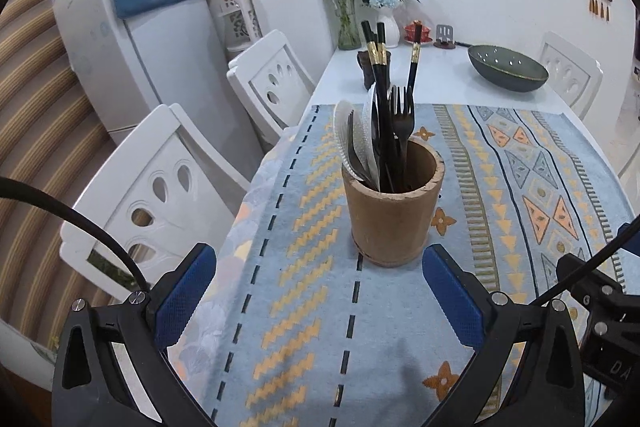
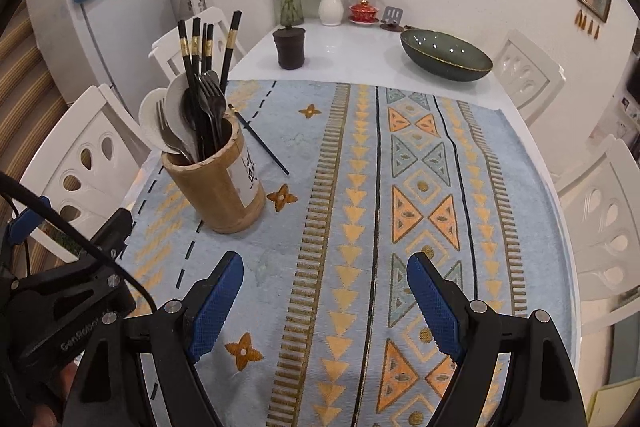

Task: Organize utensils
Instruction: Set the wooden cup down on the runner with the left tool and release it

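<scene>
Mostly, your sorting looks done. From the left wrist view, the holder (image 1: 393,203) stands upright on the cloth (image 1: 280,267), just ahead of your left gripper (image 1: 320,297), whose jaws stand wide apart with nothing between them and no contact with the holder. Inside it you can count three chopsticks (image 1: 380,67) with gold bands poking highest, two black forks (image 1: 402,111) showing their tines, and two white spoons (image 1: 348,135) leaning to the left; more may be hidden behind these. Beyond it, on the bare table (image 1: 440,75), sit one green bowl (image 1: 508,67) and two vases of flowers. From the right wrist view, your right gripper (image 2: 324,303) is also spread open and empty, hovering over the patterned cloth well to the right of the holder (image 2: 218,187). Here you can make out four upright chopsticks (image 2: 208,43) in the holder, two white spoons (image 2: 168,111) and a bunch of forks whose number you cannot fix, at least three. One loose chopstick (image 2: 260,141) lies flat on the cloth just beside the holder, on its far right side, hidden from the left view. That, as far as these views show, is the only utensil left out; I judge that putting it into the holder would finish the job.
</scene>
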The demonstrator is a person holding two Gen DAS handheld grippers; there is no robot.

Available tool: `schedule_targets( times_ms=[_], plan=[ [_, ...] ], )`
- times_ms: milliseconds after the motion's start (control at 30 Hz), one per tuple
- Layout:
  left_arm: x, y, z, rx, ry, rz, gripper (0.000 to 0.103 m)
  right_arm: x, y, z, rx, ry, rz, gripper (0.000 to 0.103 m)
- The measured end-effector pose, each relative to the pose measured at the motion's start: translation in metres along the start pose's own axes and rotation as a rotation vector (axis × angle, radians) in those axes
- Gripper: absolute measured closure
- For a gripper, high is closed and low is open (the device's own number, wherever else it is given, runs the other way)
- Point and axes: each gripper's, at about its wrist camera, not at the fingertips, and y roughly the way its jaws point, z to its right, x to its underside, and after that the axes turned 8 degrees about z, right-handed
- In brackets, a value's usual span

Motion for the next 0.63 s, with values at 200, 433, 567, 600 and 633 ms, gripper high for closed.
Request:
schedule_targets(
  times_ms=[200,433,567,600,633],
  plan=[
    [-0.002,0.01,0.007,0.041,0.035,-0.016,0.0,-0.003,0.009,0.003,0.02,0.017,-0.019,0.021],
    [-0.002,0.016,0.016,0.061,0.076,-0.016,0.0,-0.005,0.02,0.005,0.025,0.027,-0.04,0.021],
    [-0.001,0.021,0.009,0.057,0.041,-0.017,0.0,-0.005,0.023,0.002,0.027,0.013,-0.049,0.021],
    [0.0,0.022,0.008,0.057,0.038,-0.022,0.0,-0.004,0.023,0.001,0.029,0.011,-0.048,0.021],
    [0.001,0.024,0.007,0.065,0.035,-0.029,0.0,-0.004,0.023,0.001,0.031,0.01,-0.049,0.021]
  ],
)
